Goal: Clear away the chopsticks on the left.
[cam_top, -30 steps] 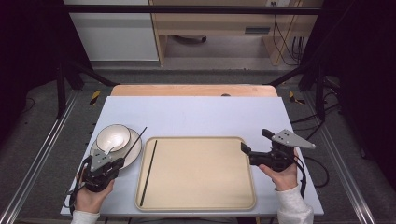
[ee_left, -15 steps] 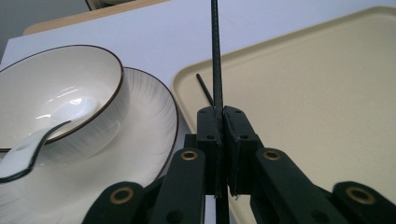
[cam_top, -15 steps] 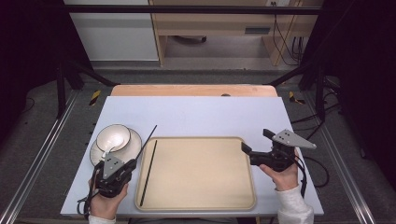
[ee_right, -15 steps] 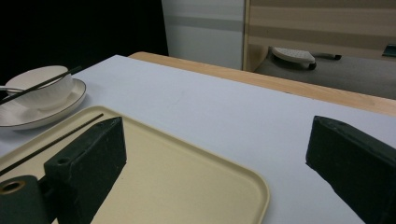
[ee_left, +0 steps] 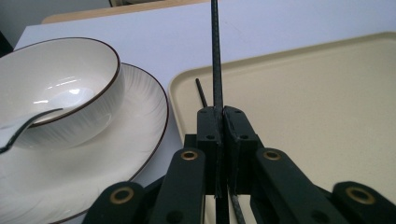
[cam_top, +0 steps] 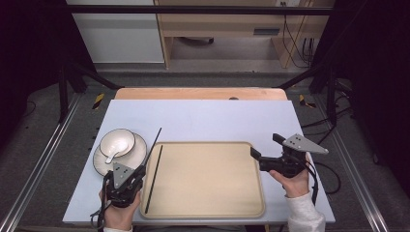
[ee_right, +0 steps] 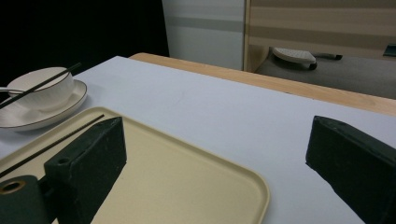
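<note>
My left gripper [cam_top: 139, 170] [ee_left: 219, 112] is shut on a thin black chopstick [cam_top: 152, 144] [ee_left: 215, 56], which points up and away over the tray's left rim. A second black chopstick [cam_top: 153, 179] [ee_left: 201, 91] lies along the left side of the beige tray [cam_top: 212, 193] [ee_left: 327, 93]. Just left of the gripper, a white bowl [cam_top: 117, 141] [ee_left: 60, 79] holding a spoon [cam_top: 112, 154] rests on a white plate [cam_top: 138, 154] [ee_left: 144, 112]. Beyond the tray's right edge, my right gripper [cam_top: 265, 145] [ee_right: 219, 154] is open with nothing between its jaws.
The tray [ee_right: 187, 182] sits on a pale blue-grey table top [cam_top: 208, 118] with a wooden strip at its far edge [cam_top: 200, 93]. Bare table lies beyond the tray. Dark frame posts and cables stand around the table.
My left gripper has moved right toward the tray's left rim, carrying the chopstick with it. The right gripper and the chopstick on the tray have stayed put.
</note>
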Demonstrator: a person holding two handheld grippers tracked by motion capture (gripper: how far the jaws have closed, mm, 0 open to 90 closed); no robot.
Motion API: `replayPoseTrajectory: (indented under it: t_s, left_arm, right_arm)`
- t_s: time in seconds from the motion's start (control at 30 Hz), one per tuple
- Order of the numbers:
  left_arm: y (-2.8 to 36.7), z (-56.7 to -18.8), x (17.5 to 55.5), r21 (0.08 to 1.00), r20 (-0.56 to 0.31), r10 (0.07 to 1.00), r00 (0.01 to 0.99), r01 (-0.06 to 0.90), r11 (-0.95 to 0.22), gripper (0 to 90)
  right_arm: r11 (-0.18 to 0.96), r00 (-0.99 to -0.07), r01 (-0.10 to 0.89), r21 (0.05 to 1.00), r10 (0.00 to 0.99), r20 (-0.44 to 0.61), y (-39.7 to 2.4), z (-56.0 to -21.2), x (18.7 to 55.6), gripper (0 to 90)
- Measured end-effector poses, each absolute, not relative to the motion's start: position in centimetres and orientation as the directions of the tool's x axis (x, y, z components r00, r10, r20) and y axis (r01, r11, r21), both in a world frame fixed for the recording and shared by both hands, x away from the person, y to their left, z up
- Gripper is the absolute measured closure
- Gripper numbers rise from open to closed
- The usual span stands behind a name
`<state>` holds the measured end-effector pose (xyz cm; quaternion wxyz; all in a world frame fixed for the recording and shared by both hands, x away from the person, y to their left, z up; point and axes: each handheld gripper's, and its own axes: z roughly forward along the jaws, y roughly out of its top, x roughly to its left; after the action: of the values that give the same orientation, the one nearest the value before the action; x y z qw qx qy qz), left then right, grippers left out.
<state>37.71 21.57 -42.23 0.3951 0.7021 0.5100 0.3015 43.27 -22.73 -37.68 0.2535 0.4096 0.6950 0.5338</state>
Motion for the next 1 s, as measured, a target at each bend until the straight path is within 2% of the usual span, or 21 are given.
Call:
replayPoseTrajectory:
  t_s: [0.17, 0.43, 0.73, 1.0]
  left_arm:
    - [21.1, -42.1, 37.1, 0.88, -0.035, 0.968, 0.248, 0.467, -0.088, 85.2]
    - [20.2, -42.1, 36.2, 0.898, -0.047, 0.975, 0.217, 0.437, -0.054, 85.2]
    - [19.3, -44.3, 35.7, 0.896, -0.099, 0.979, 0.178, 0.443, 0.011, 85.2]
    - [18.8, -46.8, 35.5, 0.87, -0.138, 0.974, 0.179, 0.492, 0.033, 85.2]
  right_arm:
    - [0.092, -0.54, 0.293, 0.952, 0.838, 0.085, -22.8, -37.5, 43.2, 5.3]
    - [0.094, -0.542, 0.297, 0.95, 0.836, 0.087, -22.6, -37.6, 43.2, 5.3]
    - [0.104, -0.55, 0.302, 0.948, 0.831, 0.084, -22.1, -37.7, 43.2, 5.3]
    - [0.108, -0.553, 0.307, 0.945, 0.829, 0.085, -21.8, -37.8, 43.3, 5.3]
